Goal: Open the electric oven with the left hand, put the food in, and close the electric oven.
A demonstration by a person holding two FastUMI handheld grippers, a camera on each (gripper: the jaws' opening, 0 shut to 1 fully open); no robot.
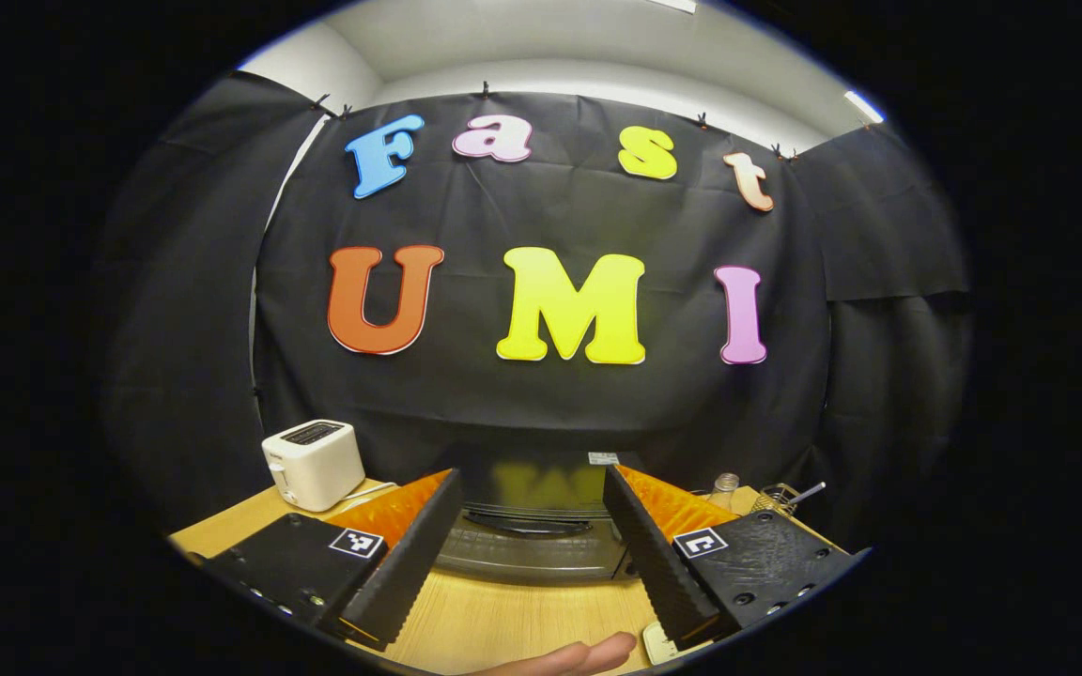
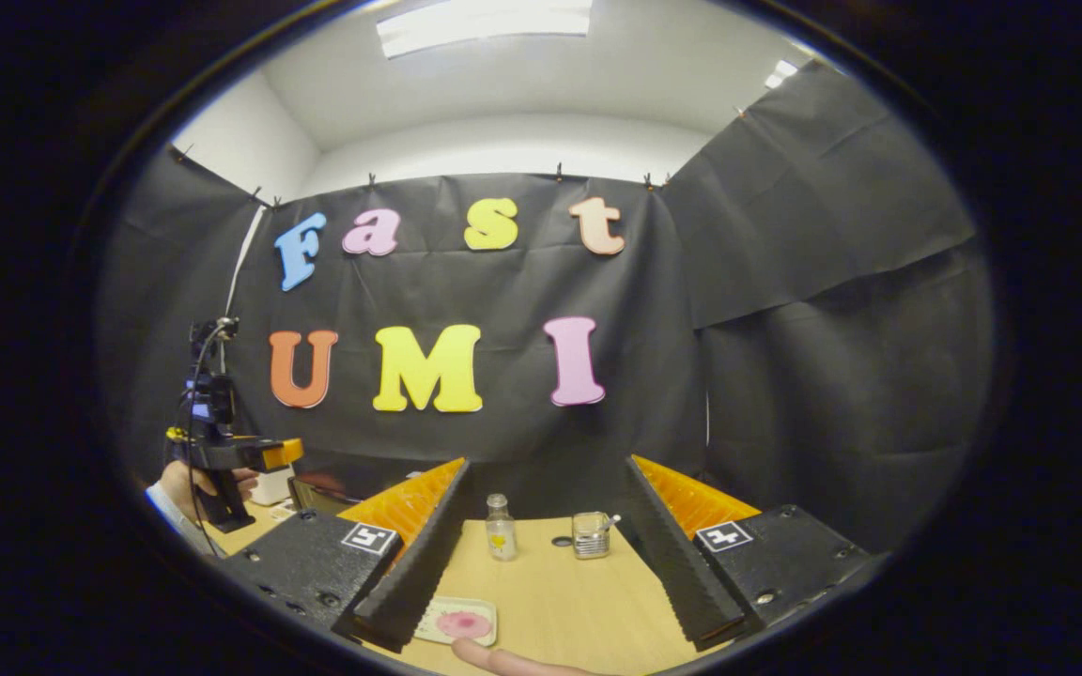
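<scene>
Oven point(image 1: 530, 526): it sits at the back of the table point(image 1: 503, 620), right in front of the left gripper. Its dark door looks shut, with the handle across the front, so opening it is the first job.

Left gripper point(image 1: 532, 545): it points straight at the oven door. Its jaws are wide apart with nothing in them, likely so they can go around the handle. It is not touching the oven yet. In the right gripper view it shows far off at the left, held up by a hand point(image 2: 186, 483).

Food point(image 2: 464, 623): something pink lies on a small tray point(image 2: 432, 627) at the near edge of the table, just by the right gripper's left finger. It waits there, close and easy to pick up.

Right gripper point(image 2: 541, 554): it hangs over the table with its jaws wide apart and holds nothing. I think it is waiting until the door is open.

Other things: a small bottle point(image 2: 501, 528) and a little metal holder point(image 2: 590, 535) stand farther back, between the fingers. A white toaster point(image 1: 313, 463) stands left of the oven, out of the way.

Fingertips: one point(image 1: 588, 654) shows at the bottom of the left gripper view, and another point(image 2: 503, 660) at the bottom of the right gripper view.
</scene>
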